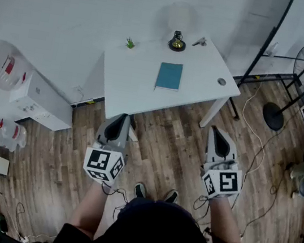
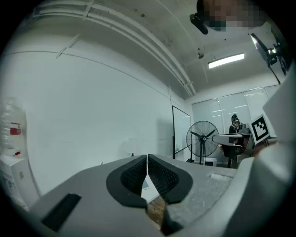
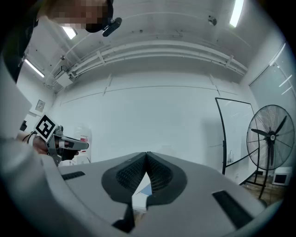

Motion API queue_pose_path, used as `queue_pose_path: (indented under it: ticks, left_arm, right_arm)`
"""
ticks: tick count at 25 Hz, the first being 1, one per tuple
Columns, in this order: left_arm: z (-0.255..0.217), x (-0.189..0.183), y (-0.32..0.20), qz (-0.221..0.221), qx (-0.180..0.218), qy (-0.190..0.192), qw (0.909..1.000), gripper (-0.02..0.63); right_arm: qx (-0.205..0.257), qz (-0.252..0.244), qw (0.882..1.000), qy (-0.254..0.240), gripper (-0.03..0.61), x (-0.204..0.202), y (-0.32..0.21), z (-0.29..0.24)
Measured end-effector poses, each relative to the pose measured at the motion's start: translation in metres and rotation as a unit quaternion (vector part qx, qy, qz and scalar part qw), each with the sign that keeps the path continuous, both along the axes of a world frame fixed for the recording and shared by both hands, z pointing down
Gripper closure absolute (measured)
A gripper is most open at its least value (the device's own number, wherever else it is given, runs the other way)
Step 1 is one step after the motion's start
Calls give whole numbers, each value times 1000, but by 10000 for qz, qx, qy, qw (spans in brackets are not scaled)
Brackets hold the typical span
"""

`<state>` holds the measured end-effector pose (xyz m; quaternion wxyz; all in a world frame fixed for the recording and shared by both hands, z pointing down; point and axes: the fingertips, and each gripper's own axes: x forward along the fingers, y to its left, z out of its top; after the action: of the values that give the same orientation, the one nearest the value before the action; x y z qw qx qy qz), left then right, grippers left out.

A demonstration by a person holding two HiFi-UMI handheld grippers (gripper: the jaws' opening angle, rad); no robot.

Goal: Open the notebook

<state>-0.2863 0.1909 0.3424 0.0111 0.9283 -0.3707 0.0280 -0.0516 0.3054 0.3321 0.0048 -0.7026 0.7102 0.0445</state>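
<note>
Notebook: the teal notebook (image 1: pixel 169 75) lies closed and flat near the middle of the white desk (image 1: pixel 128 88), well apart from both grippers.
Left hand-held gripper (image 1: pixel 124 118): its jaws are pressed together with nothing between them, and it is held level over the wooden floor (image 1: pixel 165 149), short of the desk's near edge.
Right hand-held gripper (image 1: pixel 218 132): the same, jaws together and empty.
Step in hand: we judge it to be the approach, as neither gripper is at the notebook yet.
Doing it well: we should come close first, then part one pair of jaws a little to catch the cover's free edge, while the other presses the book down so it does not slide. Which edge is the spine we cannot tell.
Containers: a large clear bottle (image 1: pixel 4 63) stands on a white cabinet (image 1: pixel 36 97) at the left. We cannot tell whether it holds anything.
</note>
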Motion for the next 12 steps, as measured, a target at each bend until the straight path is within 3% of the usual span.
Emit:
queue_pose_path:
  ticks: [12]
  left_arm:
    - [-2,38,38,-121,43,73,9999,603]
  right_arm:
    - [146,23,9998,-152,572,46,34,4]
